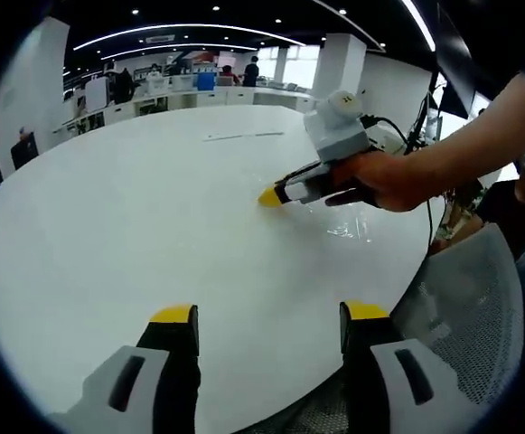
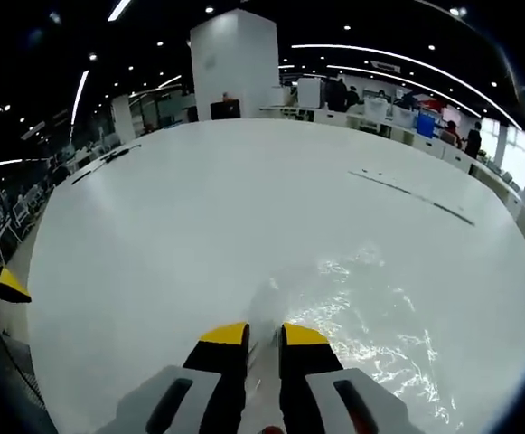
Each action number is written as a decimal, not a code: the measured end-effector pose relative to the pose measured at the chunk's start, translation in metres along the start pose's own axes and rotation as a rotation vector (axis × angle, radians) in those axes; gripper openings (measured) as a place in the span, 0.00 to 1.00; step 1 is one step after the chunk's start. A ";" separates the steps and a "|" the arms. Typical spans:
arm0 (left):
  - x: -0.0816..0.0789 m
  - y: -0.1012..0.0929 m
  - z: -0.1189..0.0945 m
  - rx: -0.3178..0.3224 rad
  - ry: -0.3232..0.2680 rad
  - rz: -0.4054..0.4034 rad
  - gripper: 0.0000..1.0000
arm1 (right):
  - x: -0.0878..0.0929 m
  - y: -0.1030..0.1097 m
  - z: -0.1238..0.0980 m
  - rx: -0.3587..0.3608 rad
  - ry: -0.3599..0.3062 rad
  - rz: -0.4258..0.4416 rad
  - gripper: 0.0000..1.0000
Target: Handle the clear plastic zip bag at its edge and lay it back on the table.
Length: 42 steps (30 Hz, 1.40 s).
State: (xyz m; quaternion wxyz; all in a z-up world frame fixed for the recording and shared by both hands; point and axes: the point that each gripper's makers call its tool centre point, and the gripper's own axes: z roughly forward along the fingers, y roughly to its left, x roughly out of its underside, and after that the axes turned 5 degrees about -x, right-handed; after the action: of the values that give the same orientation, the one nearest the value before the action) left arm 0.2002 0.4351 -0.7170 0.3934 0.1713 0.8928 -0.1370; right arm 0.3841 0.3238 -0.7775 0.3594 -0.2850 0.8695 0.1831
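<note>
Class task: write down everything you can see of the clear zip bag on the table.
The bag is clear, thin, crinkled plastic, showing mostly as bright glints against the white table. It lies flat near the table's edge. The right claw is nearly closed on its near edge, a strip of film showing between the yellow tips. In the left gripper view the bag glints beside that claw, held in a person's hand. Its zip cannot be made out.
</note>
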 end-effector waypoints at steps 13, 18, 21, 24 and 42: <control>0.005 -0.006 0.002 0.024 0.029 0.023 0.60 | -0.004 0.010 -0.020 -0.024 -0.027 0.000 0.00; 0.005 -0.004 0.003 0.021 0.030 0.016 0.60 | -0.007 0.011 -0.029 -0.037 -0.045 -0.032 0.00; 0.004 -0.003 0.002 0.017 0.027 -0.003 0.59 | -0.010 0.014 -0.041 -0.039 -0.055 -0.065 0.00; 0.002 0.001 0.001 0.011 0.018 -0.024 0.59 | -0.009 0.018 -0.049 -0.043 -0.064 -0.092 0.00; -0.011 0.012 -0.005 0.002 -0.033 -0.168 0.56 | 0.003 0.051 -0.095 -0.059 -0.086 -0.234 0.00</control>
State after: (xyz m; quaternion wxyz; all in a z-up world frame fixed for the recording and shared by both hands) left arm 0.2088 0.4454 -0.7066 0.3951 0.0940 0.8972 -0.1732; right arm 0.3011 0.3124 -0.7102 0.4067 -0.3866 0.8085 0.1775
